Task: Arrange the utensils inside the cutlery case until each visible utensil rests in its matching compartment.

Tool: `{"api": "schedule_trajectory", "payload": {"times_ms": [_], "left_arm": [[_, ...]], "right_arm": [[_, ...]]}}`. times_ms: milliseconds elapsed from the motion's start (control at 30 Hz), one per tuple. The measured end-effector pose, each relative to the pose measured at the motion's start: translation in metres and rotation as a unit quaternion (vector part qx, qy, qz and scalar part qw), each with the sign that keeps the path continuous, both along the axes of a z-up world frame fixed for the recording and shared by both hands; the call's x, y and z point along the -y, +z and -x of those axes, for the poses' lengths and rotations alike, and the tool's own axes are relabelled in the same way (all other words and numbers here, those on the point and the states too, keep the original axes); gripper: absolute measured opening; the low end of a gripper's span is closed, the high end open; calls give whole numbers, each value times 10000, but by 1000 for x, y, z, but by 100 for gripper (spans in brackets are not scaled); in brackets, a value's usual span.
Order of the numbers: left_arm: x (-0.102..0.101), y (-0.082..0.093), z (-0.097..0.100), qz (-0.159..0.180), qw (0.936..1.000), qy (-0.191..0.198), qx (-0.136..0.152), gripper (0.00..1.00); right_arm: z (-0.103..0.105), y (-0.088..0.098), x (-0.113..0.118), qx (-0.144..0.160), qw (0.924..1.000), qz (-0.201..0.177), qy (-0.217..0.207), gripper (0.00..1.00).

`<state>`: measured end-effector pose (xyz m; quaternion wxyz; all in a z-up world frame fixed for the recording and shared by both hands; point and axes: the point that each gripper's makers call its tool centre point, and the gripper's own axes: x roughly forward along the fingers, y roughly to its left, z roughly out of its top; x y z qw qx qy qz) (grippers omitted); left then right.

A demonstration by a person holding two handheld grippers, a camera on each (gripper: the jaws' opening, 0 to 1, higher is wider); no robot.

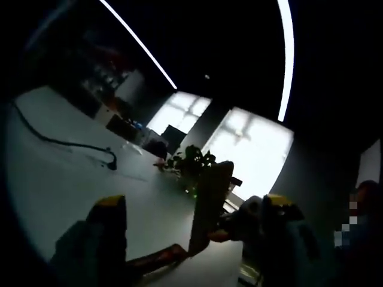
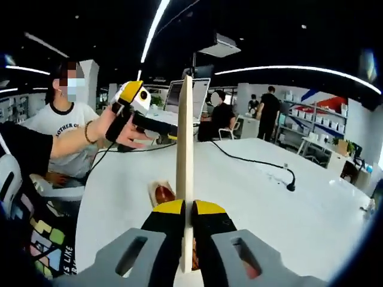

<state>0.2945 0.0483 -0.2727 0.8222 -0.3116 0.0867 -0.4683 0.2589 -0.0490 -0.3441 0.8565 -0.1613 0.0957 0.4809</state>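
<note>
A thin wooden cutlery case (image 2: 185, 155) stands on edge above the white table (image 2: 311, 221), seen edge-on. My right gripper (image 2: 190, 209) is shut on its near edge. A brown wooden utensil (image 2: 161, 194) lies on the table just left of the case. My left gripper (image 2: 134, 95), held in a person's hand, is at the far left side of the case, with a dark part reaching it. In the dim left gripper view the case (image 1: 210, 203) stands tilted ahead of my left gripper (image 1: 191, 239), whose jaws stand wide apart. A brown utensil (image 1: 157, 258) lies low between them.
A black cable (image 2: 257, 161) runs across the table to a plug end (image 2: 291, 186), also seen as a cable (image 1: 66, 143). A person in a white T-shirt (image 2: 66, 128) sits at the left. Other people, shelves and a screen (image 2: 200, 89) stand behind. A plant (image 1: 191, 161) sits on the table.
</note>
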Motion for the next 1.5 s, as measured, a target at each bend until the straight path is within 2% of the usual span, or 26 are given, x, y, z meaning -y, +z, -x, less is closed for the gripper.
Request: {"api": "schedule_trajectory", "payload": {"times_ms": [67,100,200,267,333,400,433,533,600,667,700,733,767,800,833,867,900,967,1033,1067,1133,1200,1267,1367,1400,1500], "left_arm": [[-3,2,3,73,10000,-2,33,100],[-6,2,5,100,9999,-8,34,100],[-16,2,5,163,9998,63,17,100],[-21,3,5,222,9997,71,-31,100],[-24,3,7,199,9998,60,-21,100],[-24,-2,10,40,10000,-4,-17,100],[-25,-6,10,-117,9999,37,2,100],[-25,-16,9,-385,9993,2,5,100],[-25,-21,11,-387,9991,-124,-111,100],[-25,-25,13,-289,9989,-192,-309,100],[-26,-27,14,-220,9986,-234,-426,100],[-26,-28,14,-125,9980,-270,-559,100],[-27,-30,15,-35,9969,-317,-726,99],[-28,-31,14,98,9954,-356,-888,95],[-30,-32,15,143,9943,-397,-979,88],[-31,-34,15,112,9945,-384,-972,77],[-31,-35,15,72,9942,-360,-1006,71],[-33,-42,12,-102,9939,-236,-1068,65],[-33,-46,12,-65,9917,-285,-1256,61],[-34,-47,12,14,9892,-313,-1429,59],[-34,-47,10,53,9889,-346,-1446,49],[-32,-56,10,-35,9855,-381,-1651,41],[-25,-63,16,-113,9815,-595,-1814,30],[-19,-69,17,-132,9784,-686,-1948,26],[-17,-70,17,-100,9770,-730,-1999,24],[-13,-71,19,151,9691,-856,-2307,19]], "right_arm": [[-2,1,0,186,9996,146,-163,2],[-3,4,0,421,9986,223,-235,2],[-6,7,3,1283,9870,860,-454,2],[-5,7,0,1567,9807,1050,-516,2],[-9,8,1,1978,9677,1371,-755,2],[-10,10,0,2437,9518,1643,-877,2],[-9,9,0,2542,9472,1744,-888,2],[-9,9,0,3172,9154,2256,-1028,2],[-9,9,2,3439,8984,2431,-1246,2],[-10,12,6,3763,8737,2707,-1474,2],[-10,17,9,4149,8476,2884,-1620,2],[-10,17,11,4306,8320,3056,-1704,2],[-10,14,12,4317,8275,3137,-1744,2],[-7,11,10,4293,8305,3097,-1735,2],[-7,10,10,4319,8290,3098,-1740,2],[-5,11,10,4400,8223,3143,-1772,2],[-4,10,10,4438,8202,3160,-1746,2],[-2,7,8,4465,8191,3168,-1715,3],[-2,6,9,4601,8055,3306,-1735,3],[-1,4,8,4648,8017,3343,-1718,3],[-1,-1,8,4696,7979,3376,-1695,3],[-1,-1,10,4791,7877,3468,-1724,3],[-1,-2,10,4841,7823,3517,-1730,3],[-2,-2,11,4858,7796,3538,-1761,3],[-2,-2,10,4890,7761,3570,-1762,3],[-5,-5,12,4914,7705,3639,-1805,3]]}}
